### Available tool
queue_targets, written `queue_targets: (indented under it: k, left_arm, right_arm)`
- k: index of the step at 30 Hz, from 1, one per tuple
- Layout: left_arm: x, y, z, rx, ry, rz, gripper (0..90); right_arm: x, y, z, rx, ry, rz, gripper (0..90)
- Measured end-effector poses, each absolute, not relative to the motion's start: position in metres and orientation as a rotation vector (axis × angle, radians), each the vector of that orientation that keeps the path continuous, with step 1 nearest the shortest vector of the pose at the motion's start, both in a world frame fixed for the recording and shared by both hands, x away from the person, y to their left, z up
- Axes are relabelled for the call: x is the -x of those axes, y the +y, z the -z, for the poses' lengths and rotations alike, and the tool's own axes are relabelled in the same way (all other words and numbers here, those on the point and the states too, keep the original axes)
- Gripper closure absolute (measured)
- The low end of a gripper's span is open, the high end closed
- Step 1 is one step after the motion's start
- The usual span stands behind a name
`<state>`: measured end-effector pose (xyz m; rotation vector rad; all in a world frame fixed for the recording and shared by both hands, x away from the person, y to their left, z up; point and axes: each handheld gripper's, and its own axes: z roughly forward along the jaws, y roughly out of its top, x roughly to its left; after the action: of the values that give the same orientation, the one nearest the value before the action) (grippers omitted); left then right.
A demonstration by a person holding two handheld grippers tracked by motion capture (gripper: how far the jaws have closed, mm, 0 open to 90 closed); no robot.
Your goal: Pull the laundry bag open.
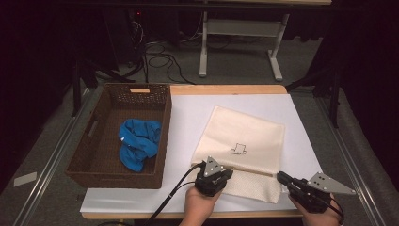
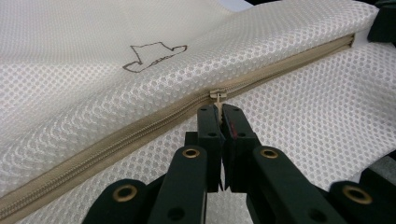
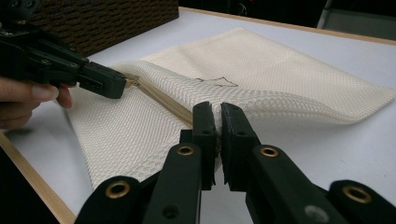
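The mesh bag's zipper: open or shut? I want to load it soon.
Partly open: the slider sits midway along the zipper, pinched by the left gripper.

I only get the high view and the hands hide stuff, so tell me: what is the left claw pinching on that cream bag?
Observer: The left claw is shut on the small zipper pull, partway along the beige zipper.
Operator: And the right claw?
Observer: The right claw is shut on an edge of the bag, right beside the zipper.
Operator: Is the bag smooth cloth?
Observer: No, up close it is mesh full of tiny holes.
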<state>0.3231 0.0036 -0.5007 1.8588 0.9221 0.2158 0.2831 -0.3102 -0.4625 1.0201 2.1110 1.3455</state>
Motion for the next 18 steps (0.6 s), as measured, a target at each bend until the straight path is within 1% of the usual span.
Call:
queue_targets:
  k: [2, 4, 6, 8, 13, 15, 18]
  left_arm:
    - [-0.323, 0.008, 0.501, -1.862, 0.942, -0.232, 87.2]
    - [-0.324, 0.014, 0.502, -1.851, 0.946, -0.198, 87.2]
    - [-0.322, 0.012, 0.501, -1.872, 0.944, -0.232, 87.2]
    - [-0.323, 0.014, 0.501, -1.863, 0.947, -0.218, 87.2]
    - [-0.324, 0.017, 0.501, -1.881, 0.954, -0.249, 87.2]
    - [-0.324, 0.020, 0.502, -1.878, 0.953, -0.231, 87.2]
    - [-0.324, 0.021, 0.501, -1.882, 0.956, -0.240, 87.2]
  right_arm:
    - [-0.282, -0.309, 0.462, -1.026, 2.105, -1.337, 86.4]
    - [-0.283, -0.312, 0.462, -1.028, 2.098, -1.350, 86.3]
    - [-0.284, -0.311, 0.463, -1.021, 2.110, -1.344, 86.3]
    - [-0.284, -0.310, 0.463, -1.026, 2.110, -1.343, 86.3]
    - [-0.283, -0.310, 0.463, -1.024, 2.113, -1.340, 86.3]
    - [-0.284, -0.311, 0.463, -1.029, 2.109, -1.343, 86.3]
    - [-0.284, -0.309, 0.464, -1.019, 2.118, -1.333, 86.4]
